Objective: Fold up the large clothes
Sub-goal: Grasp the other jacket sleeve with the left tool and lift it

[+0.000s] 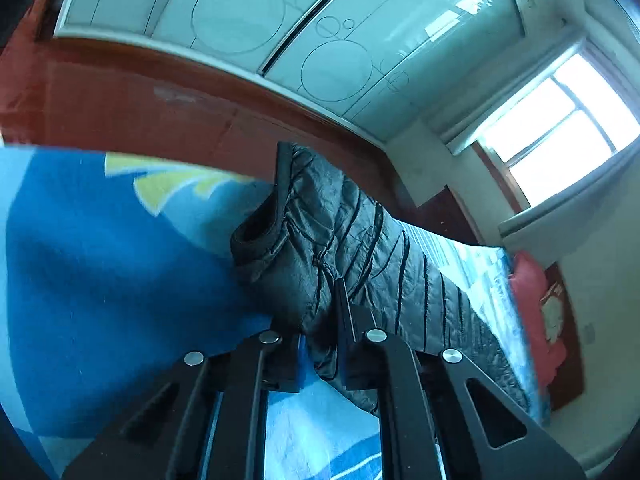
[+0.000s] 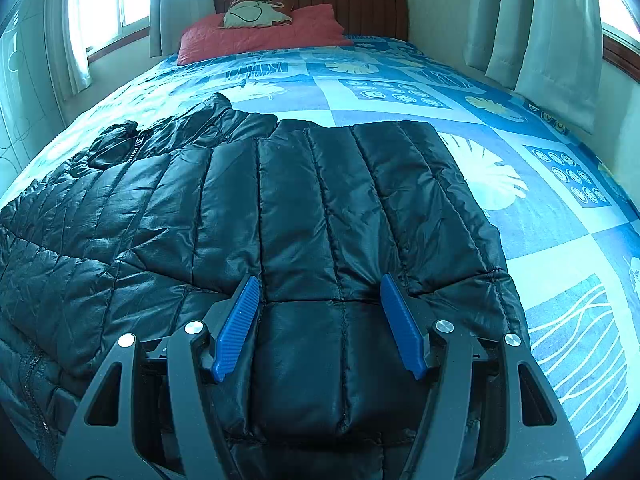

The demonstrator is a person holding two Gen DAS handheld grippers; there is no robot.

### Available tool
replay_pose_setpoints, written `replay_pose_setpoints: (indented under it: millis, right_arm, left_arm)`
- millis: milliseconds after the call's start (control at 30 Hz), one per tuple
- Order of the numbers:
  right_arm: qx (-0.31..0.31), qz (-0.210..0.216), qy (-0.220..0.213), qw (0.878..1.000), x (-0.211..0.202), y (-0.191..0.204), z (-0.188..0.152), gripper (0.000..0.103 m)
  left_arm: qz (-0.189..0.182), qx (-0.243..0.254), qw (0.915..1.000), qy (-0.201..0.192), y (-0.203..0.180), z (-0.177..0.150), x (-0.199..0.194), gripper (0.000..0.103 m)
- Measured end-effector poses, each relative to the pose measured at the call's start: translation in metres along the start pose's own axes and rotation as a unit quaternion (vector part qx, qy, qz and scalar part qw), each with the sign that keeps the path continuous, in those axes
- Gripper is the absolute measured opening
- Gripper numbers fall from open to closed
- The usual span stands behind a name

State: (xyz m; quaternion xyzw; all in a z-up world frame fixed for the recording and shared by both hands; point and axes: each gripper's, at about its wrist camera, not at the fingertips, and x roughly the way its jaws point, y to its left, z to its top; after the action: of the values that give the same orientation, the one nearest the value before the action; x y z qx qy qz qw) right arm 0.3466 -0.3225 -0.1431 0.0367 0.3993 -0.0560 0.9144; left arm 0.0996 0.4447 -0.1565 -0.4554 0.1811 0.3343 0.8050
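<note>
Black quilted jacket point(image 2: 280, 200), small chest lettering unreadable, blue patterned bedspread point(image 2: 520, 128)

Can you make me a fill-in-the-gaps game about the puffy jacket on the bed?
1. The puffy jacket is the colour ____.
2. The left gripper is shut on the jacket's ____.
3. The right gripper has ____ pads, with the jaws wide apart over the jacket.
4. The red pillow lies by the ____ at the far end of the bed.

Missing words: black; sleeve; blue; headboard
</note>
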Motion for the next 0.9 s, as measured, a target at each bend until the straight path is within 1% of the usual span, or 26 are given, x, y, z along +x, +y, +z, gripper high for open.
replay_pose_setpoints:
  millis: [33,67,133,200,233,300,367,400,500,533,567,600,633,700,733,767,800,833,900]
  right_arm:
    - [0.000,0.000,0.000,1.000,0.000,0.000,0.000,0.063]
    - [0.000,0.000,-0.001,1.000,0.000,0.000,0.000,0.063]
    - [0.000,0.000,-0.001,1.000,0.000,0.000,0.000,0.063]
    - [0.000,0.000,-0.001,1.000,0.000,0.000,0.000,0.063]
    - [0.000,0.000,-0.001,1.000,0.000,0.000,0.000,0.063]
    - [0.002,0.002,-0.001,1.000,0.000,0.000,0.001,0.063]
    - [0.004,0.006,-0.002,1.000,0.000,-0.002,0.002,0.063]
    - [0.004,0.006,-0.002,1.000,0.000,-0.003,0.003,0.063]
    - [0.007,0.008,-0.004,1.000,0.000,-0.005,0.004,0.063]
    - [0.008,0.009,-0.004,1.000,0.000,-0.005,0.004,0.063]
    - [0.009,0.009,-0.005,1.000,0.000,-0.005,0.003,0.063]
    - [0.010,0.010,-0.005,1.000,0.001,-0.006,0.004,0.063]
    - [0.012,0.011,-0.006,1.000,0.001,-0.004,0.003,0.063]
    - [0.015,0.015,-0.007,1.000,0.002,-0.006,0.004,0.063]
    - [0.017,0.016,-0.008,1.000,0.002,-0.006,0.004,0.063]
    - [0.018,0.017,-0.009,1.000,0.002,-0.007,0.003,0.063]
    - [0.020,0.017,-0.010,1.000,0.002,-0.007,0.003,0.063]
    - [0.021,0.018,-0.010,1.000,0.002,-0.007,0.003,0.063]
    - [0.022,0.018,-0.011,1.000,0.002,-0.007,0.002,0.063]
  left_arm:
    - [0.011,0.026,0.9996,-0.006,-0.011,0.000,-0.003,0.007]
    - [0.015,0.038,0.9991,-0.010,-0.019,0.000,-0.004,0.007]
    - [0.008,0.076,0.9968,-0.023,-0.045,-0.004,-0.013,0.006]
    - [-0.004,0.116,0.9927,-0.034,-0.072,-0.010,-0.021,0.006]
    - [-0.017,0.151,0.9875,-0.042,-0.096,-0.019,-0.028,0.006]
    - [-0.041,0.191,0.9797,-0.045,-0.124,-0.034,-0.030,0.006]
    - [-0.074,0.241,0.9672,-0.034,-0.166,-0.060,-0.035,0.006]
    - [-0.085,0.255,0.9627,-0.029,-0.179,-0.069,-0.034,0.006]
    - [-0.126,0.313,0.9413,-0.003,-0.238,-0.114,-0.038,0.006]
    - [-0.135,0.326,0.9357,0.003,-0.249,-0.125,-0.041,0.006]
    - [-0.146,0.346,0.9265,0.011,-0.268,-0.142,-0.044,0.006]
    - [-0.153,0.361,0.9199,0.017,-0.282,-0.156,-0.044,0.006]
    - [-0.162,0.386,0.9080,0.025,-0.302,-0.178,-0.046,0.006]
    - [-0.173,0.423,0.8886,0.036,-0.327,-0.213,-0.050,0.006]
    - [-0.178,0.448,0.8749,0.042,-0.341,-0.237,-0.050,0.006]
    - [-0.182,0.467,0.8640,0.048,-0.351,-0.256,-0.051,0.006]
    - [-0.186,0.478,0.8566,0.053,-0.360,-0.271,-0.051,0.006]
    - [-0.193,0.494,0.8451,0.066,-0.371,-0.294,-0.051,0.006]
    - [-0.201,0.512,0.8306,0.085,-0.388,-0.326,-0.046,0.006]
